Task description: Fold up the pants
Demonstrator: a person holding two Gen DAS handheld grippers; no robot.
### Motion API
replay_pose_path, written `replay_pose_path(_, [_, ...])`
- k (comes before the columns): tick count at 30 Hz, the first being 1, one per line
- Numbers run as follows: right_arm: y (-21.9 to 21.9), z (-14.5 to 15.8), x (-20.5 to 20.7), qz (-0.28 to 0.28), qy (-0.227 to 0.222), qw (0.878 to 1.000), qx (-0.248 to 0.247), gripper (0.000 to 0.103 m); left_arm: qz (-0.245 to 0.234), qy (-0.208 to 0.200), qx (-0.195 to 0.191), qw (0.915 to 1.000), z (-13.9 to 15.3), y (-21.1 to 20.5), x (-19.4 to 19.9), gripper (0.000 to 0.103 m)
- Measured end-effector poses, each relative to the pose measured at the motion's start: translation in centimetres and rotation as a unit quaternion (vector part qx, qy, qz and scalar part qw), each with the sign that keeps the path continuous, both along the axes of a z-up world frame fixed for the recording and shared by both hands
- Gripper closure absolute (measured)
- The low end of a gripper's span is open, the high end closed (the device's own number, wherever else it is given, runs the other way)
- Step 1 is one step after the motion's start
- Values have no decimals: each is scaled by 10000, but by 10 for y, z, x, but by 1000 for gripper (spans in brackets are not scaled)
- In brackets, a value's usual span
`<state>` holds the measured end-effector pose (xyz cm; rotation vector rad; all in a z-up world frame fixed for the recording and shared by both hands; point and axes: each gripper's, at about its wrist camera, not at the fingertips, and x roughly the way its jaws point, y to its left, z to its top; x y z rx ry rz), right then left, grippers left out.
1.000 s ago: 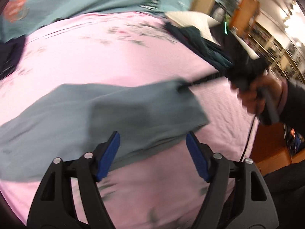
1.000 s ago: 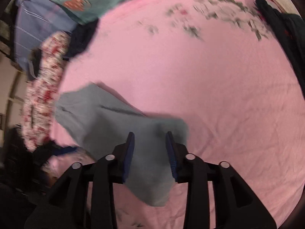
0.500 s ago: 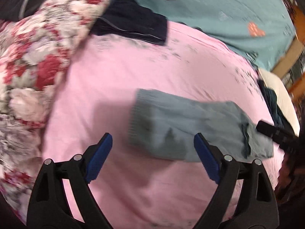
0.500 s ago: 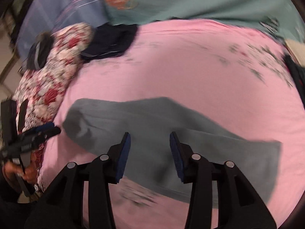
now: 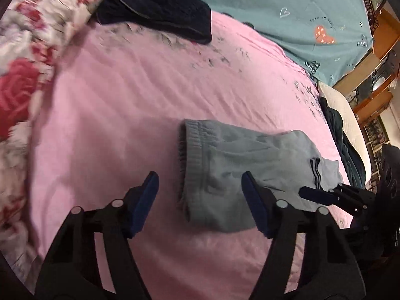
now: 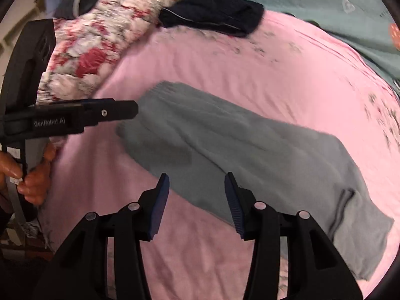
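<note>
Grey pants [image 5: 240,172] lie folded on the pink bedsheet [image 5: 150,87], ribbed waistband toward the left. My left gripper [image 5: 200,200] is open and empty, hovering just above the waistband end. In the right wrist view the pants [image 6: 250,150] stretch from middle left to lower right. My right gripper [image 6: 197,200] is open and empty over their near edge. The left gripper also shows in the right wrist view [image 6: 110,112], and the right one in the left wrist view [image 5: 325,196].
A dark navy garment [image 5: 160,10] lies at the far edge of the sheet. A floral quilt [image 5: 25,62] is piled on the left, a teal blanket [image 5: 300,12] behind, dark clothes [image 5: 345,145] and wooden furniture [image 5: 370,75] on the right.
The pants were held up and moved; now they lie released on the sheet. Both grippers have opened wider and pulled back above the pants.
</note>
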<state>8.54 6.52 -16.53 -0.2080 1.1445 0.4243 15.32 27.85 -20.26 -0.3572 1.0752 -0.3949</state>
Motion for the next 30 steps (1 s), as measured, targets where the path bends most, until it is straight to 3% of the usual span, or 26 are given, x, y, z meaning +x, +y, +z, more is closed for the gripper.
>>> replay_pose_path(3, [-15,-7,4,-396,224,9989,-99,56,-141,356,-277,9989,-18,-8,15,42])
replay_pose_path(7, [-24,-13,4,-562,176,9980,-224,56,-151,449,-572,9972,-19,-10,21,47])
replay_pose_path(9, [-25,-22,6,-571,215,9974,-389,56,-155,408,-605,9972,-17,-9,20,68])
replay_pose_path(11, [-30,-35,8,-634,419,9963,-393,56,-221,341,-654,9970,-15,-7,19,80])
replay_pose_path(12, [-31,-35,8,-642,347,9968,-337,55,-259,323,-704,9967,-12,-8,18,80])
replay_pose_path(16, [-24,-36,1,-395,237,9982,-397,43,-571,77,-762,9954,1,-18,11,80])
replay_pose_path(22, [-26,-39,-1,-384,224,9985,-328,42,-491,-12,-284,9984,1,-31,12,80])
replay_pose_path(25, [-25,-39,-2,-363,191,9987,-317,42,-164,-10,91,9998,-2,-19,15,66])
replay_pose_path(29, [-25,-39,-2,-321,161,9992,-164,42,-183,449,-116,9988,-20,-15,22,51])
replay_pose_path(30, [-27,-36,-2,-350,152,9992,-129,42,-222,396,3,9990,-20,-19,22,51])
